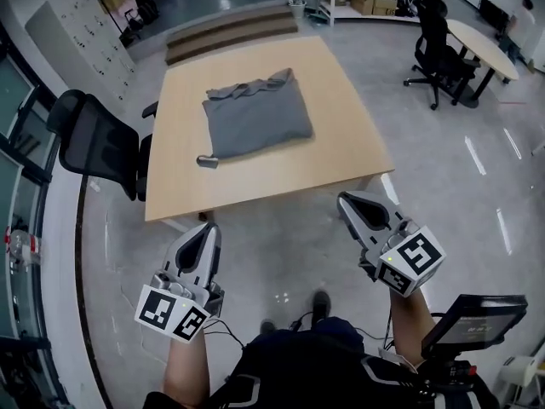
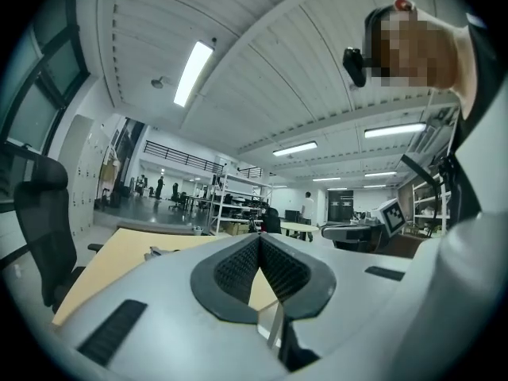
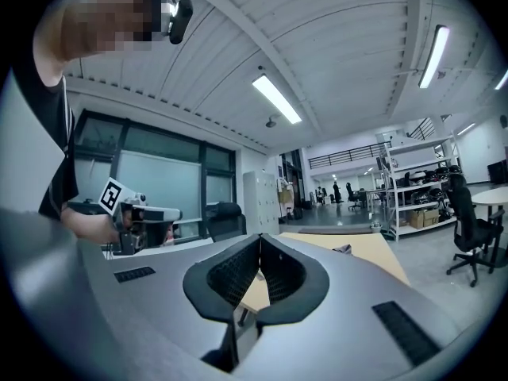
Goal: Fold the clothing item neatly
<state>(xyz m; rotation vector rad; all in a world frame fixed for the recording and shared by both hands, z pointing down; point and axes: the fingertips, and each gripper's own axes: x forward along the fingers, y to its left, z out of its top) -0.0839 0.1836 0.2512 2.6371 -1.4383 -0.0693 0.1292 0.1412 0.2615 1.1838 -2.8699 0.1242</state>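
Observation:
A grey garment (image 1: 255, 119) lies folded into a rough rectangle on the wooden table (image 1: 281, 177), its collar end toward the far side. Both grippers hang over the floor, short of the table's near edge and apart from the garment. My left gripper (image 1: 209, 227) is shut with nothing in it, and in the left gripper view its jaws (image 2: 259, 238) meet in front of the table (image 2: 119, 252). My right gripper (image 1: 344, 198) is shut and empty too, its jaws (image 3: 260, 255) closed with the table (image 3: 353, 254) beyond.
A small grey object (image 1: 207, 161) lies on the table by the garment's near left corner. A black office chair (image 1: 98, 143) stands at the table's left side. Another chair (image 1: 436, 45) and a round table (image 1: 481, 45) stand far right. Steps (image 1: 230, 28) lie beyond.

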